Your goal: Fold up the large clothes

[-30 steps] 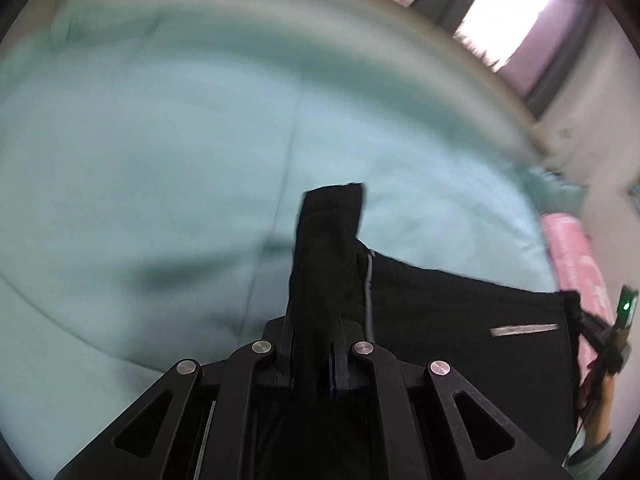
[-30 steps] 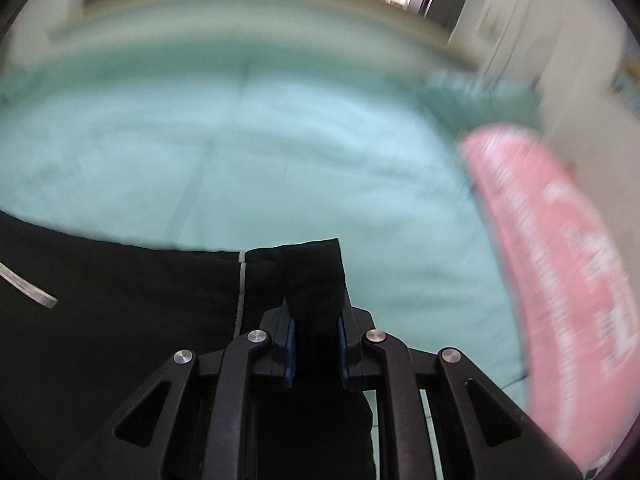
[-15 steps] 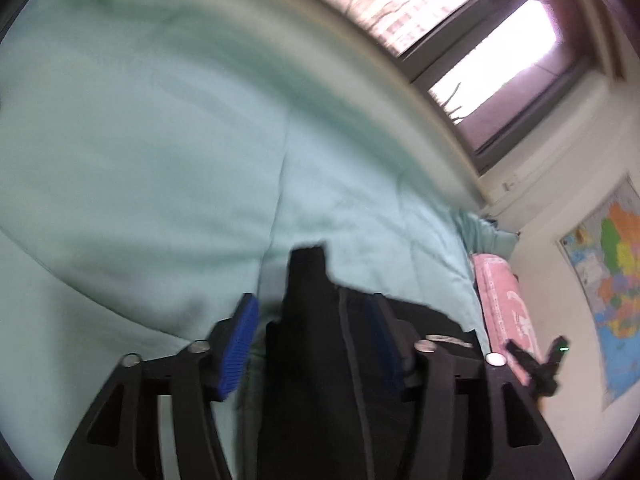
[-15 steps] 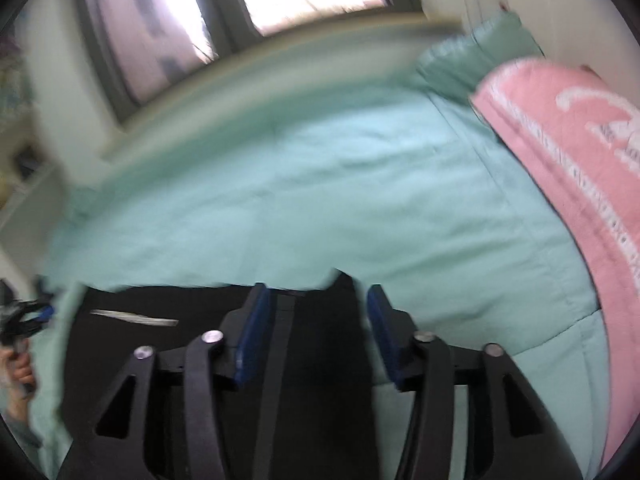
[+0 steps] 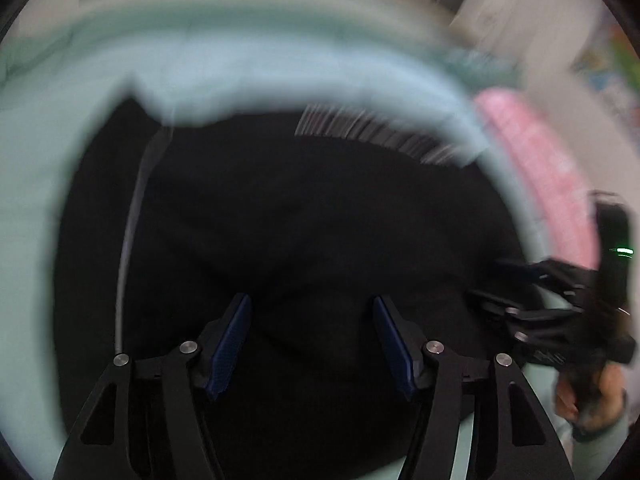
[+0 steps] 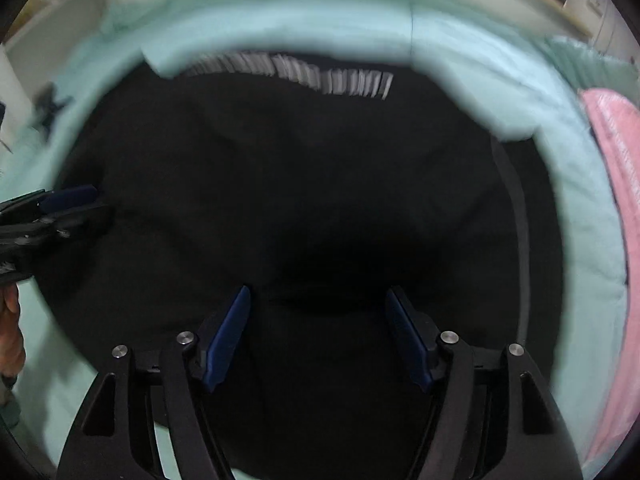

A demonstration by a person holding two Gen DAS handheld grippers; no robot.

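Tools first: the left tool [image 5: 312,336] and the right tool [image 6: 318,330] both hang with fingers spread wide and nothing between them, poised over the black garment [image 5: 304,216], which lies flat on the bed [image 5: 36,184] beneath and ahead of both. Judged from this layout, the next fold wants each tool brought low to an outer edge, pinching the full layer thickness and lifting evenly. Beyond, a pink pillow [image 6: 616,144] lies beside the bed's right edge; blur hides finer detail.
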